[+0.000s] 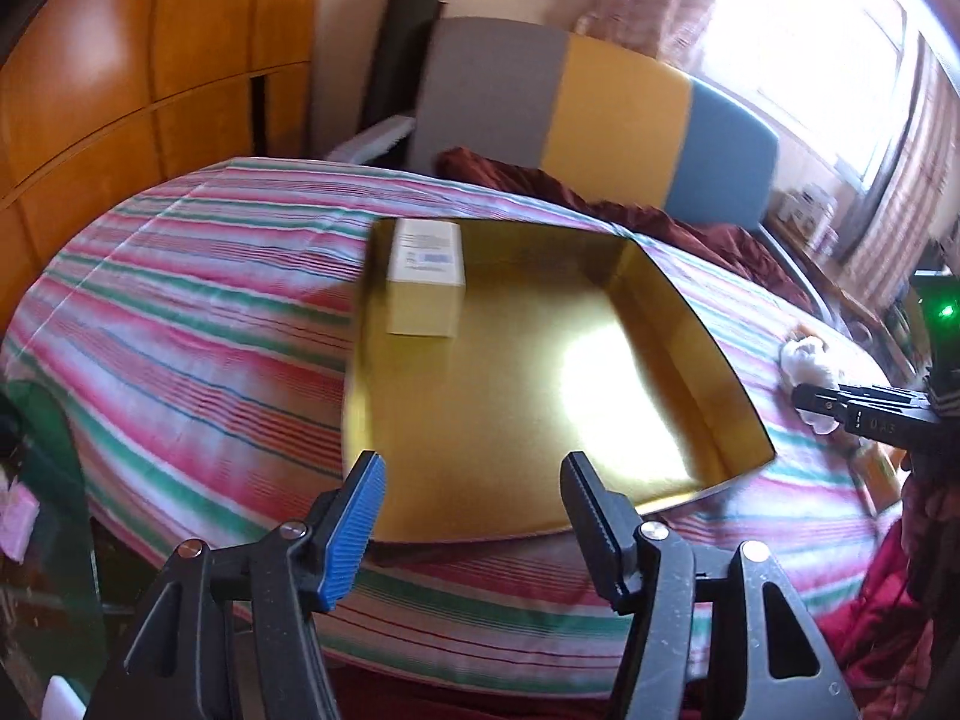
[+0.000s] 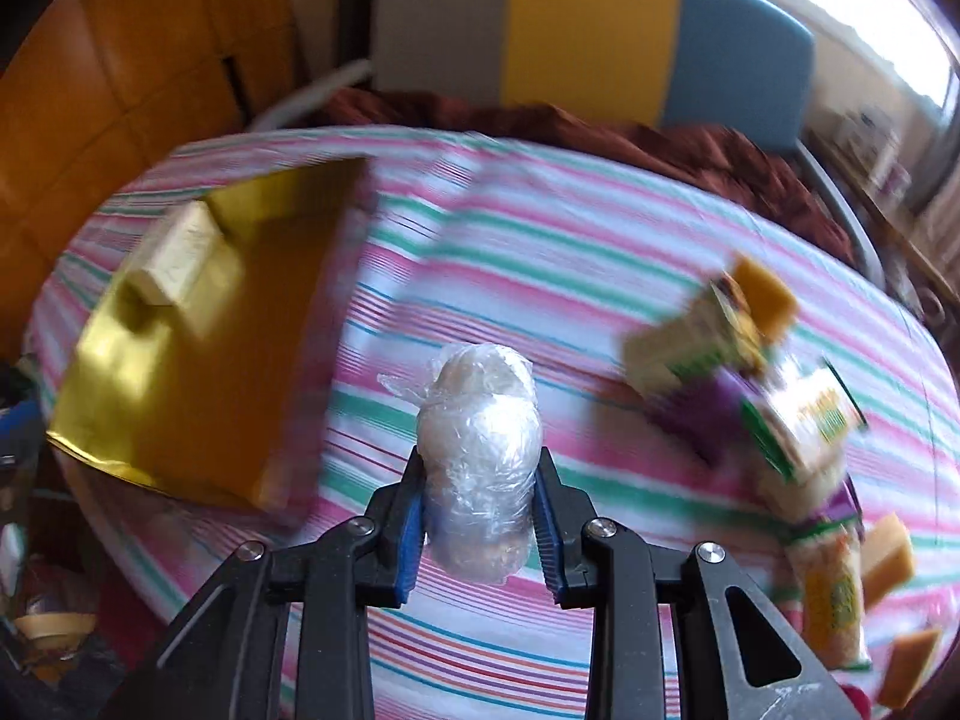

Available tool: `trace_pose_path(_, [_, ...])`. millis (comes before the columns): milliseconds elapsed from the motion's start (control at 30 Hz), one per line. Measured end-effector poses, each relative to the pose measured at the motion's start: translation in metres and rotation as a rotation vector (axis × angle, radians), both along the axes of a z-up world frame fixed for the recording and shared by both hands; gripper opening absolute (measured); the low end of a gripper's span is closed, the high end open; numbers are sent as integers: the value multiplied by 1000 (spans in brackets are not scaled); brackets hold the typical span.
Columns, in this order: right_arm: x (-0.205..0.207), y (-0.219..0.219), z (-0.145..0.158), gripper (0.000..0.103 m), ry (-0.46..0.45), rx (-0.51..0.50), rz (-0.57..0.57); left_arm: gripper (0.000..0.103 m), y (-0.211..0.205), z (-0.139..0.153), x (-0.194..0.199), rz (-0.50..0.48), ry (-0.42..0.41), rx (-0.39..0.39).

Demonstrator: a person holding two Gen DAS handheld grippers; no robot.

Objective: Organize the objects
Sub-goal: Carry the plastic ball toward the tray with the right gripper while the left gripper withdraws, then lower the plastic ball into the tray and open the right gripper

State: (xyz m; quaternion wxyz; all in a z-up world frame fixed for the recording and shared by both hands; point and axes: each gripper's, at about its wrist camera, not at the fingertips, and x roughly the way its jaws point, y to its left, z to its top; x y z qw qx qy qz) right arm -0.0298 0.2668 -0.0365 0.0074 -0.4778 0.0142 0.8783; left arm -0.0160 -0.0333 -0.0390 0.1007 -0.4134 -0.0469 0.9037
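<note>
One wrapped bundle (image 2: pixel 477 450) in right claw (image 2: pixel 480 504); one gold tray (image 1: pixel 540 396) — one box (image 1: pixel 426 276)

Left tongs (image 1: pixel 474 474) parted, empty, right tongs (image 2: pixel 480 468) clamped on a load

Orange-brown wooden wardrobe doors (image 1: pixel 138 78) are filling the left side of the room, glossy and catching reflections. Against the cream wall (image 1: pixel 354 6) a headboard panel (image 1: pixel 606 114) is standing in grey, yellow and blue sections, with a dark upright roll (image 1: pixel 405 42) leaning beside it. A bright window (image 1: pixel 804 42) at the right is pouring in daylight past striped curtains (image 1: pixel 900 198). A striped sheet (image 1: pixel 198 300) is covering the bed, and a maroon blanket (image 1: pixel 708 228) is lying bunched along its far edge.
</note>
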Motion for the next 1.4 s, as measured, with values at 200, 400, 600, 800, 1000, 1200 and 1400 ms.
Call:
trace_pose_path(200, [-40, -111, 9, 32, 66, 4, 160, 61, -37, 0, -3, 98, 4, 16])
trace_pose_path(400, [-68, -200, -18, 32, 43, 29, 249, 61, -66, -8, -6, 179, -18, 28])
trace_pose_path(600, [-83, -234, -53, 34, -19, 58, 290, 61, -80, -21, -11, 221, -49, 27])
trace_pose_path(800, [-84, -240, -58, 48, -1, 85, 289, 61, -86, -28, -14, 252, -64, 27])
trace_pose_path(1000, [-69, -232, -30, 64, 105, 85, 257, 61, -88, -26, -13, 264, -55, 28])
trace_pose_path(1200, [-51, -227, 0, 71, 198, 103, 233, 61, -80, -20, -10, 238, -36, 24])
trace_pose_path(1400, [-35, -213, 25, 74, 250, 101, 191, 61, -65, -12, -7, 194, -17, 18])
